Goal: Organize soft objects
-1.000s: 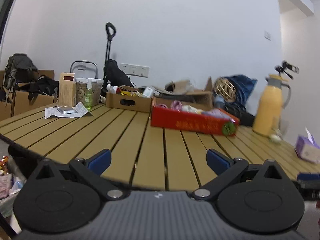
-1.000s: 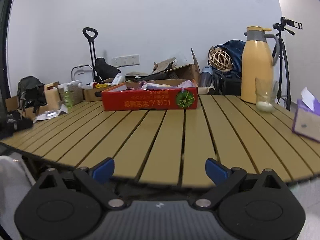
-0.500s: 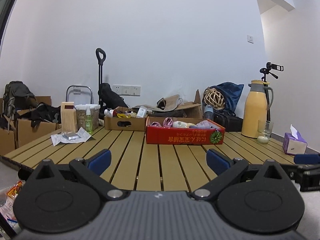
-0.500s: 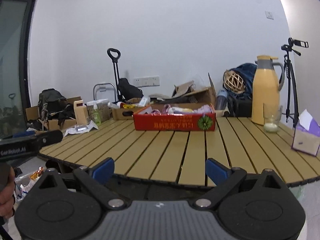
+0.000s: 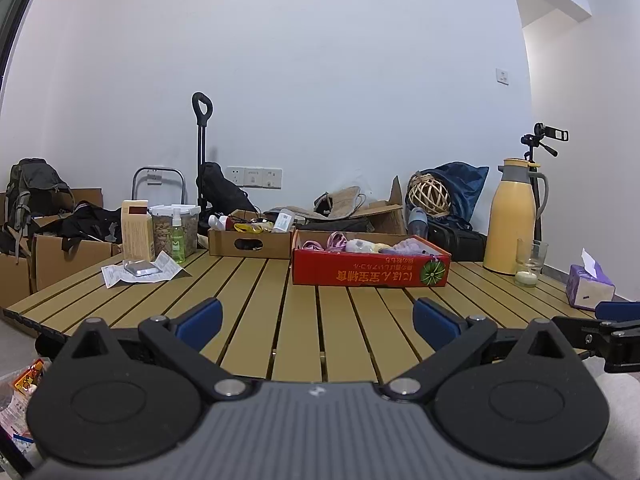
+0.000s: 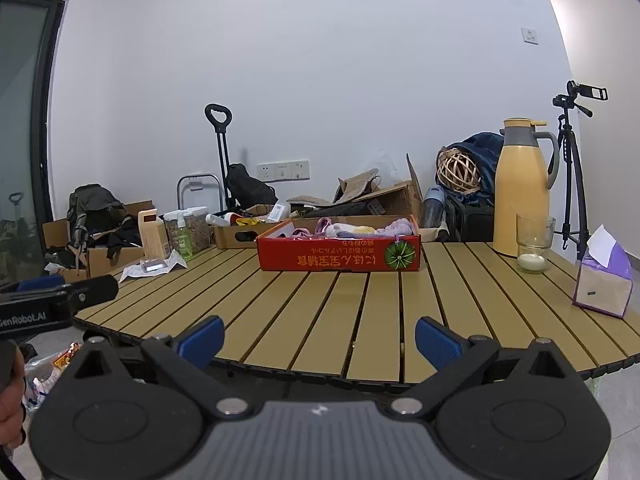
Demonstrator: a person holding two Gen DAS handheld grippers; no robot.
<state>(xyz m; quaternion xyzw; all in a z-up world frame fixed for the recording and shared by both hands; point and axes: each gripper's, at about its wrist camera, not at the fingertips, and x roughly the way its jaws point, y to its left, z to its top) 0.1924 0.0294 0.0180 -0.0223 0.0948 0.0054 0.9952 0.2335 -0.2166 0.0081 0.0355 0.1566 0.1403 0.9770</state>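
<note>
- A slatted wooden table (image 5: 248, 300) is being viewed from farther back than before.
- Soft objects (image 6: 360, 229) are being half hidden inside the red box (image 6: 338, 257) at the table's middle.
- The left gripper (image 5: 316, 318) and right gripper (image 6: 318, 338) are being held wide, empty.

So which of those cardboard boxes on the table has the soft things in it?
The red printed cardboard box mid-table: pink, yellow and purple soft items show above its rim. The plain brown cardboard box behind it holds bottles and packets.
</note>
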